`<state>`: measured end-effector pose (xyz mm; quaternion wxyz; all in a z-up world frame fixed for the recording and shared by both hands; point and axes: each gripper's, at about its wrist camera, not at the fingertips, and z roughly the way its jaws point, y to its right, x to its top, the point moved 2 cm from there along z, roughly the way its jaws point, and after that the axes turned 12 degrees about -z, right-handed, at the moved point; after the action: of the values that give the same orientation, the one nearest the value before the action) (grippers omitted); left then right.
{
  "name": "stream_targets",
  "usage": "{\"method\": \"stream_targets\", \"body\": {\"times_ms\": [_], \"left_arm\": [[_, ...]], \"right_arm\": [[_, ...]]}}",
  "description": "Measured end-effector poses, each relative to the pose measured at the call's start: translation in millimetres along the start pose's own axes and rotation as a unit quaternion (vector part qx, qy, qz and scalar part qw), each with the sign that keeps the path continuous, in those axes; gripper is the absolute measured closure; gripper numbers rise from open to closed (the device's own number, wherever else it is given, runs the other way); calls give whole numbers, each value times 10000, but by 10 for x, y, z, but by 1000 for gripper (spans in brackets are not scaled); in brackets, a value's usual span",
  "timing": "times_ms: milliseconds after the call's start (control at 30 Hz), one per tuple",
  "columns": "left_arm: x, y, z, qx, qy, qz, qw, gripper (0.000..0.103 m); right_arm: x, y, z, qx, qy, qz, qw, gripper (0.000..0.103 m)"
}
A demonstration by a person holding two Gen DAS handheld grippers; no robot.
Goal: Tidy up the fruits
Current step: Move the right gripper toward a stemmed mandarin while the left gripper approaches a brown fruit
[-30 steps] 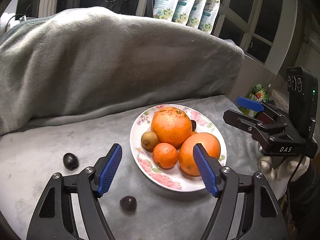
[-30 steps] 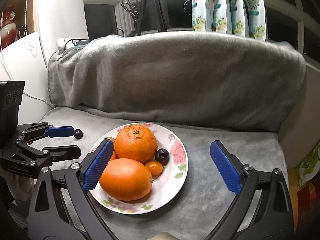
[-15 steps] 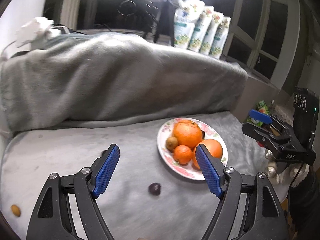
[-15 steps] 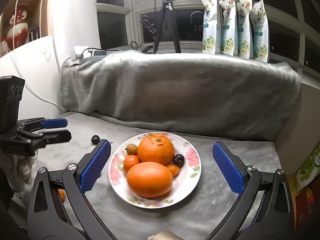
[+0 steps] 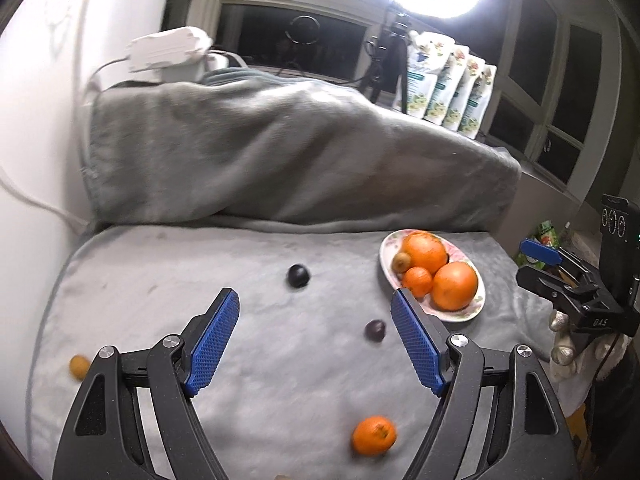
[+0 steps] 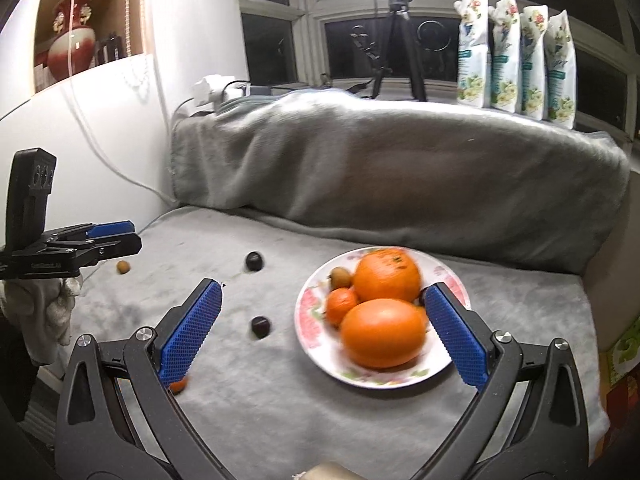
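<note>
Both tools released, empty. Left tool (image 5: 314, 334) scouting strays; loose mandarin (image 5: 373, 435) at 6 o'clock, plate (image 5: 472, 312) at 2. Next: descend, straddle, clench.

- On the plate (image 6: 316, 344): two oranges (image 6: 382, 332), tangerine (image 6: 341, 305), kiwi (image 6: 341, 277).
- Left of plate, on the blanket (image 6: 400, 420): two plums (image 6: 260, 326), loose tangerine (image 5: 373, 435), kumquat (image 6: 123, 267) farthest.
</note>
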<state>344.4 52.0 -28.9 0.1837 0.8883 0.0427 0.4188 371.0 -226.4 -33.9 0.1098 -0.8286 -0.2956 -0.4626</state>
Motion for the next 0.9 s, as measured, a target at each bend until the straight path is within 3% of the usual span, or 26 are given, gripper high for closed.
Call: {"method": "stream_targets", "body": {"times_ms": [267, 500, 767, 900], "left_arm": [[-204, -283, -161, 266, 74, -203, 9994, 24], [-403, -566, -308, 553, 127, -339, 9978, 24], [-395, -1200, -443, 1155, 262, -889, 9890, 25], [-376, -1486, -372, 1487, 265, -1062, 9828, 35]], "right_arm": [[-90, -436, -1, 411, -136, -158, 9989, 0], [-202, -855, 44, 516, -191, -355, 9979, 0], [-352, -1205, 209, 753, -338, -349, 9960, 0], [-415, -1305, 320, 903, -510, -292, 9942, 8]]}}
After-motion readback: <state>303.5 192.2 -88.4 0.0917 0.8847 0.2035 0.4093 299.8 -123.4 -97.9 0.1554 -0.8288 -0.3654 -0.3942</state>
